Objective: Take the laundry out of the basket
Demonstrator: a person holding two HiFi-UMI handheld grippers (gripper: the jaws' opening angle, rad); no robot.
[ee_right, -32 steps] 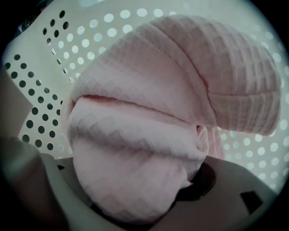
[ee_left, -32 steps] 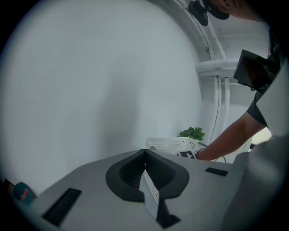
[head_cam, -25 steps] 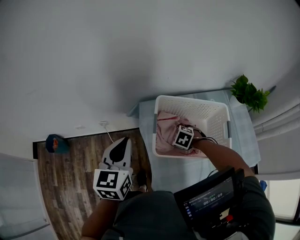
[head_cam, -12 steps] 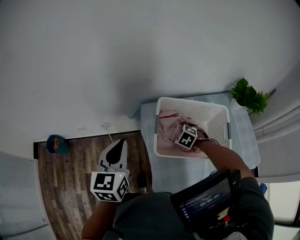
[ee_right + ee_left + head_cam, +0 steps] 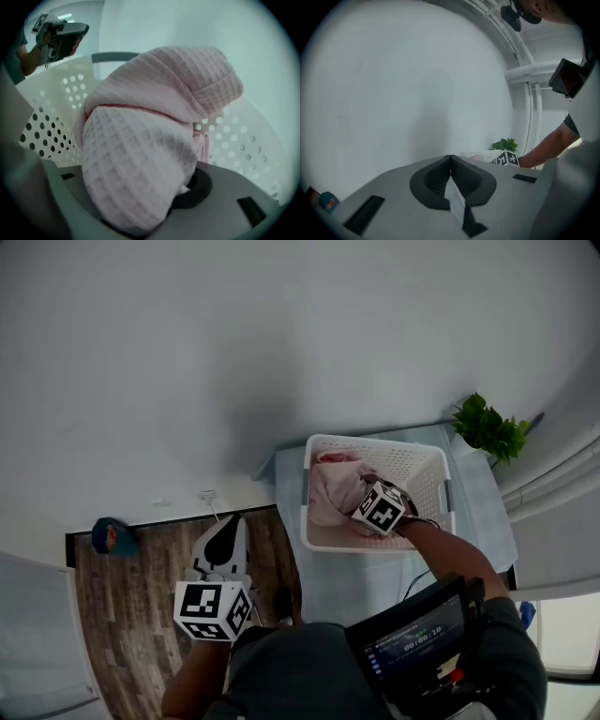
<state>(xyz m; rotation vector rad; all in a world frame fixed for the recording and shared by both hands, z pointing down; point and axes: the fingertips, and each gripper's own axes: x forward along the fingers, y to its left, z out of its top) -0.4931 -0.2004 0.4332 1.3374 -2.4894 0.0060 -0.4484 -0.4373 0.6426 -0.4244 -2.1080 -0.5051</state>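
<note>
The pink cloth in the white basket looked soft and light, best held by the thick fold that the right gripper pinched, its jaws having just been closing further; the left gripper hung shut, empty.

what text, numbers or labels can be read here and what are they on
Nothing reads clearly.
Screen on the person's chest: pale digits, too small to read.
Marker cubes: black-and-white square patterns, no letters.
Basket, pink laundry: no print shows.
</note>
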